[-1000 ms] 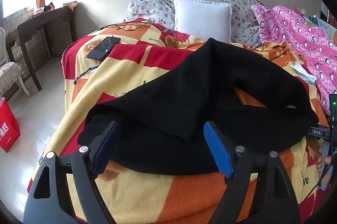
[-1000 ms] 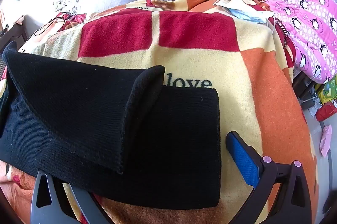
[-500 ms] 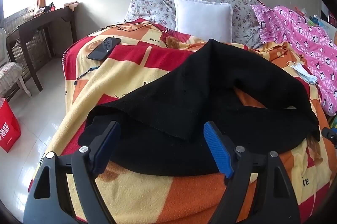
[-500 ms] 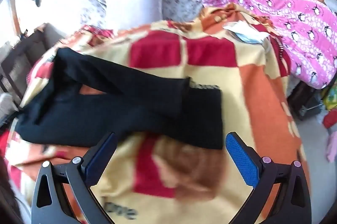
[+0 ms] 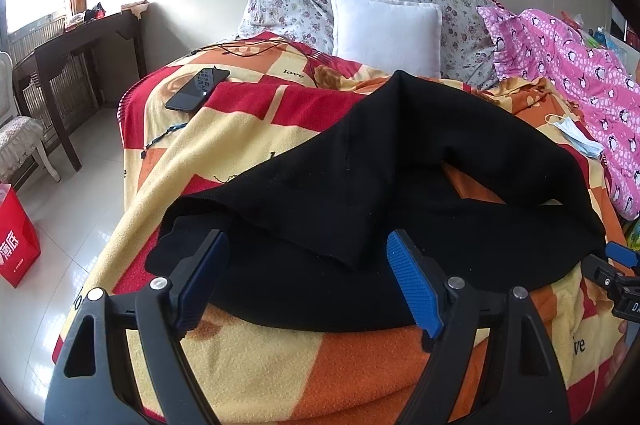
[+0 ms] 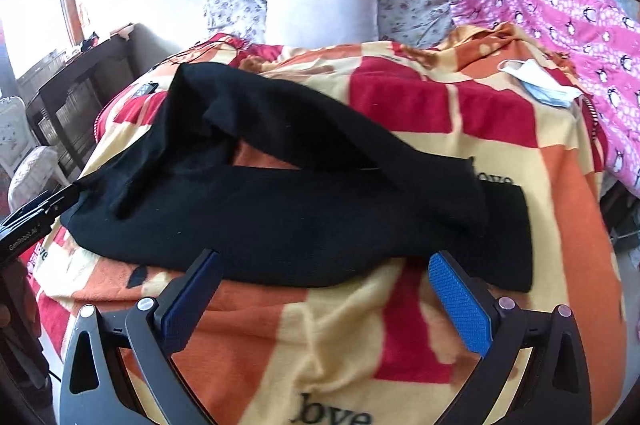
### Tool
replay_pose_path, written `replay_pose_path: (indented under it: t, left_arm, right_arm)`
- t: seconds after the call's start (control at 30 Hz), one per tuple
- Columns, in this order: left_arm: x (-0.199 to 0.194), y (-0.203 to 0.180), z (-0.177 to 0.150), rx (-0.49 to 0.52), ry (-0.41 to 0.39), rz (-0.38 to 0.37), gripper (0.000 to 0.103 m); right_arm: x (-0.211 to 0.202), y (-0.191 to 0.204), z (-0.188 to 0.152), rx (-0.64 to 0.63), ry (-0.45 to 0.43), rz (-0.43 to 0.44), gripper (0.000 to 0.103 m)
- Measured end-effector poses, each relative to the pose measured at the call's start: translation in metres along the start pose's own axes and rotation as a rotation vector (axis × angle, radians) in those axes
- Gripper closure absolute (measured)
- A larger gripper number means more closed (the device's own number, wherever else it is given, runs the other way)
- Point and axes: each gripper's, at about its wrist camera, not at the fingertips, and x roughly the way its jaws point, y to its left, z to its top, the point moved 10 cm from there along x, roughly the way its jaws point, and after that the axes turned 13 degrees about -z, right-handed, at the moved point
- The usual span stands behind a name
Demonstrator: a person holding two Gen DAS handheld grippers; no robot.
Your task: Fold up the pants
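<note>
Black pants [image 5: 360, 193] lie on a red, orange and yellow blanket on the bed, one leg folded loosely over the other with a gap between them. They also show in the right wrist view [image 6: 304, 193]. My left gripper [image 5: 308, 281] is open and empty, hovering just above the near left edge of the pants. My right gripper [image 6: 324, 301] is open and empty, held back from the pants' front edge over bare blanket. The right gripper's tip shows at the far right of the left wrist view [image 5: 620, 265]. The left gripper shows at the left of the right wrist view [image 6: 36, 217].
A phone [image 5: 198, 89] and a cable lie on the blanket's far left. A white pillow [image 5: 386, 29] and floral pillows are at the head. A pink penguin quilt [image 5: 580, 73] and a face mask [image 5: 576, 133] lie right. A dark desk [image 5: 72, 57], chair and red bag [image 5: 16, 237] stand left.
My right gripper has pulled back from the pants' leg end and risen, so the whole garment now shows. My left gripper has stayed in place.
</note>
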Motion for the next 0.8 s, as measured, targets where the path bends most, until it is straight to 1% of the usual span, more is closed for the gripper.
replay_pose_path:
  t: [0.8]
  left_arm:
    - [0.013, 0.005, -0.009, -0.008, 0.025, 0.009, 0.021]
  right_arm:
    - [0.006, 0.039, 0.007, -0.056, 0.013, 0.069, 0.001]
